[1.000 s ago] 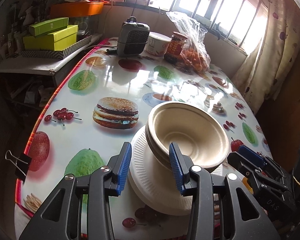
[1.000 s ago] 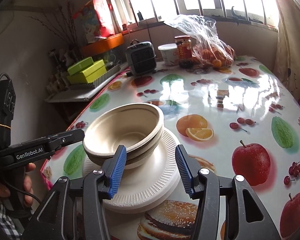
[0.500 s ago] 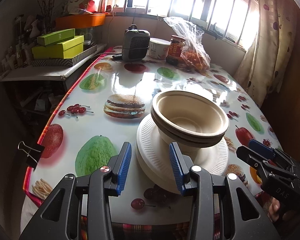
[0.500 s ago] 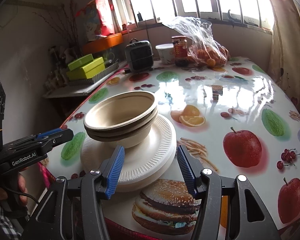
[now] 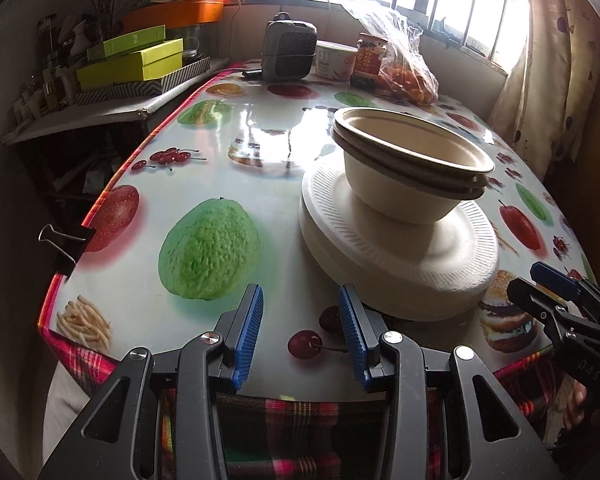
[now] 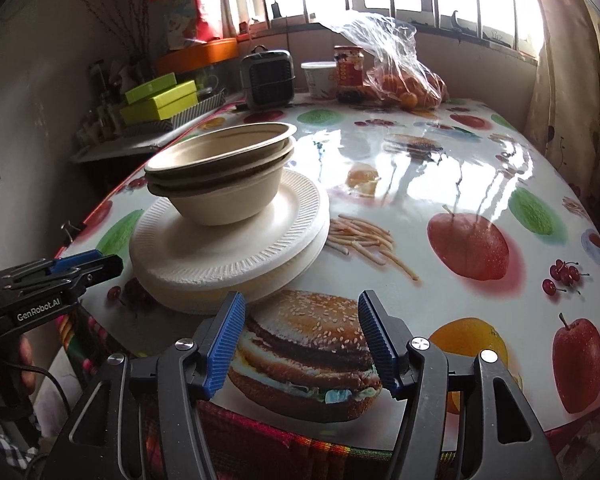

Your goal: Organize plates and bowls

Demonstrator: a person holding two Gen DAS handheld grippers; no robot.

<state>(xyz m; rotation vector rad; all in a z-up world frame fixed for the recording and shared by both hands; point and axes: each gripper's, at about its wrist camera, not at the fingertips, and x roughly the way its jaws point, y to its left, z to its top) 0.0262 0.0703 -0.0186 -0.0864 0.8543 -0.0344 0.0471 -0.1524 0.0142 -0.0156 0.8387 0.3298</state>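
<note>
We are holding both grippers low at the worktop (image 5: 228, 184) edge, jaws apart and empty. The nested bowls (image 5: 412, 168) are sitting on the stacked plates (image 5: 396, 256). The stack is lying ahead-right of the left gripper (image 5: 300, 332), ahead-left of the right gripper (image 6: 302, 338), roughly equidistant.

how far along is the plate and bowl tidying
Looks essentially done: the nested bowls sit on the stacked white plates near the table edge. Nothing is in hand; the left tool and right tool are both open, clear of the stack. Little appears left, perhaps straightening the slightly offset plates.
</note>
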